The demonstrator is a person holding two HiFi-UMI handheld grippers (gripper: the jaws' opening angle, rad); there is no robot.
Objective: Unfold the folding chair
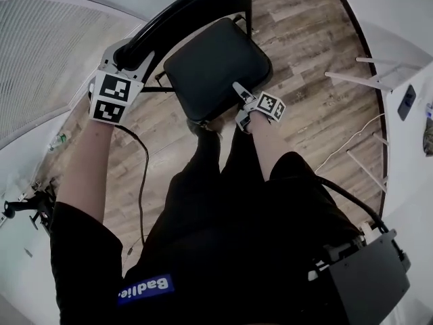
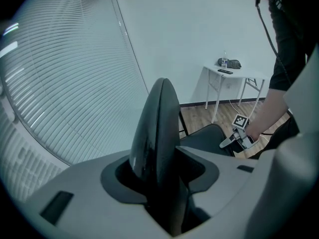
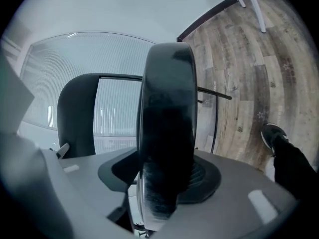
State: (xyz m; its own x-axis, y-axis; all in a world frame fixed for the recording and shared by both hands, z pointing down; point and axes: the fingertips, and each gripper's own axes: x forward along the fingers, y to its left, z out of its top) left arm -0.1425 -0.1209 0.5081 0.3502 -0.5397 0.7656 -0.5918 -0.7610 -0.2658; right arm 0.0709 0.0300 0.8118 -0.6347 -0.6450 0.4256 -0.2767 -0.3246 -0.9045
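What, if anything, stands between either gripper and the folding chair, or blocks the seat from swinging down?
Nothing visible does. The left tongs are already shut on the backrest, and the right tongs are shut on the front edge of the seat. Wooden floor lies around them; the space under the seat is hidden.

It looked like a plain office or meeting room. The floor (image 1: 304, 39) was laid in grey-brown wood-look planks, the walls (image 2: 199, 24) were bare and white, and slatted blinds (image 2: 60, 93) hung along one side. A small white worktop (image 2: 234, 73) on thin legs stood against the wall with a few small items (image 2: 229, 62) on it.
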